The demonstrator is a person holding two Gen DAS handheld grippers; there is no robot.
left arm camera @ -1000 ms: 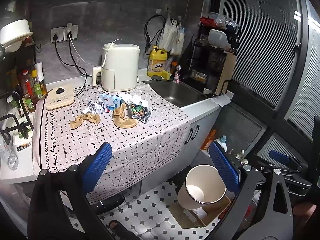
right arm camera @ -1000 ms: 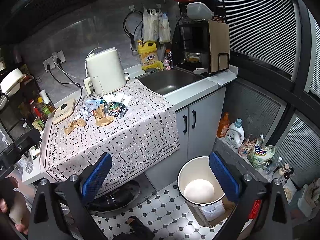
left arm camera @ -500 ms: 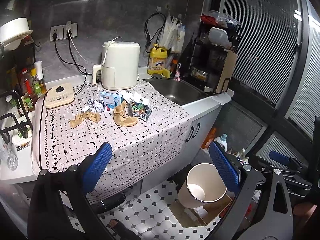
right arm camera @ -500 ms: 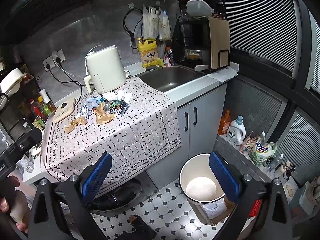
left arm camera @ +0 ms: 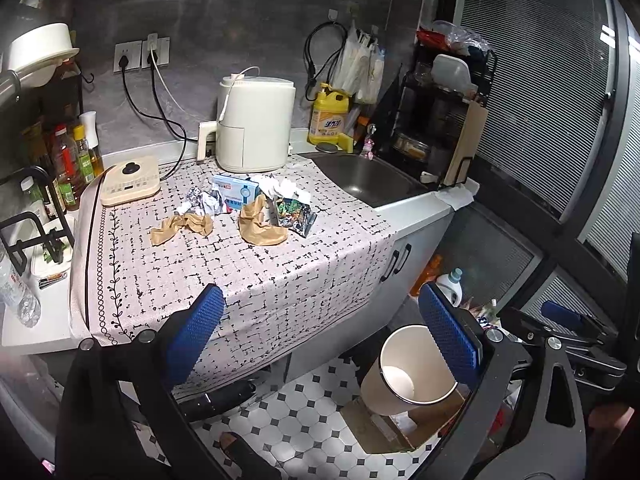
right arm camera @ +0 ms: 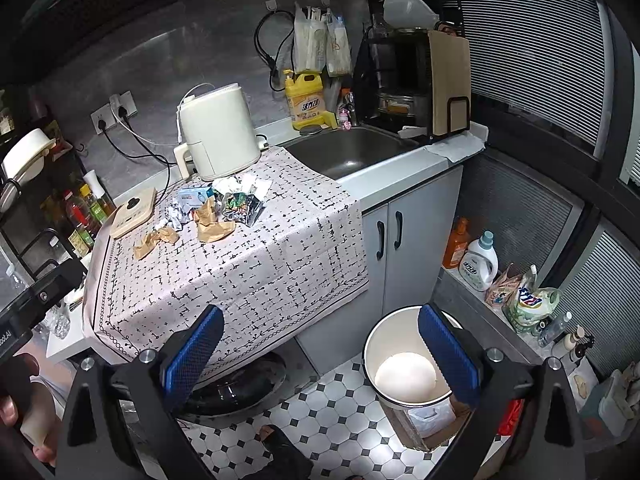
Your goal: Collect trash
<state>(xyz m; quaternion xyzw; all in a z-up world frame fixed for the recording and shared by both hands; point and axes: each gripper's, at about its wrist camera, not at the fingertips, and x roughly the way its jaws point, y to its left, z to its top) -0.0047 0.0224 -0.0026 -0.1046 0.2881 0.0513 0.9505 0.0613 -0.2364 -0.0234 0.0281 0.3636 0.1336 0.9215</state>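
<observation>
- Only my right view showed the bottles (right arm camera: pixel 474 258) on the floor ledge.
- My left gripper (left arm camera: pixel 324 344) and right gripper (right arm camera: pixel 320 348) were both spread apart, empty.
- The trash pile (left arm camera: pixel 256 210) lay on the tablecloth (left arm camera: pixel 224 272) ahead of both grippers; the bin (right arm camera: pixel 404 364) stood below my right finger.

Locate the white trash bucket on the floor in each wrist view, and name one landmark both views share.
Left wrist: the white trash bucket sits lower right, tilted, partly behind the right blue finger pad.
Right wrist: the same bucket sits lower right, seen from above, below the grey cabinet doors.
Shared landmark: the white air fryer at the back of the counter.
</observation>
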